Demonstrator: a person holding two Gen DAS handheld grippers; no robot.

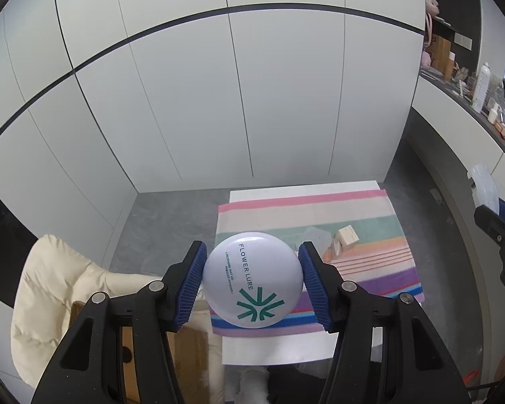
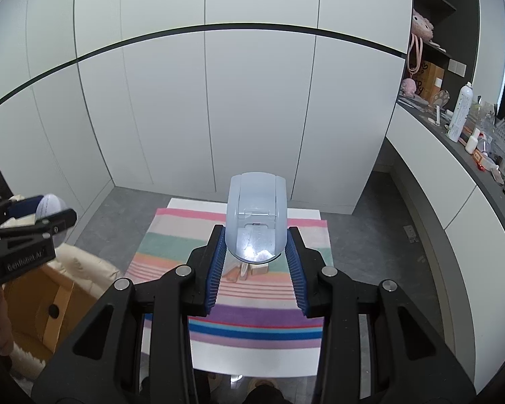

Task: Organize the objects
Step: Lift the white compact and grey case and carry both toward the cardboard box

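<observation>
Aloft, both claws carried their loads over the striped towel [image 2: 171, 242].
Left claw [image 1: 252, 281] pinched the round compact [image 1: 252, 279] by its rim; right claw [image 2: 256, 252] gripped the translucent blue case [image 2: 256, 215] low on its sides. A small block [image 1: 347, 235] lay on the towel. Best to keep both grips firm and level, lower slowly, and set each down clear of that block.

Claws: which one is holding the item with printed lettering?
The left claw holds the round white Flower Lure pressed-powder compact; the right claw grips a plain translucent blue container.
</observation>
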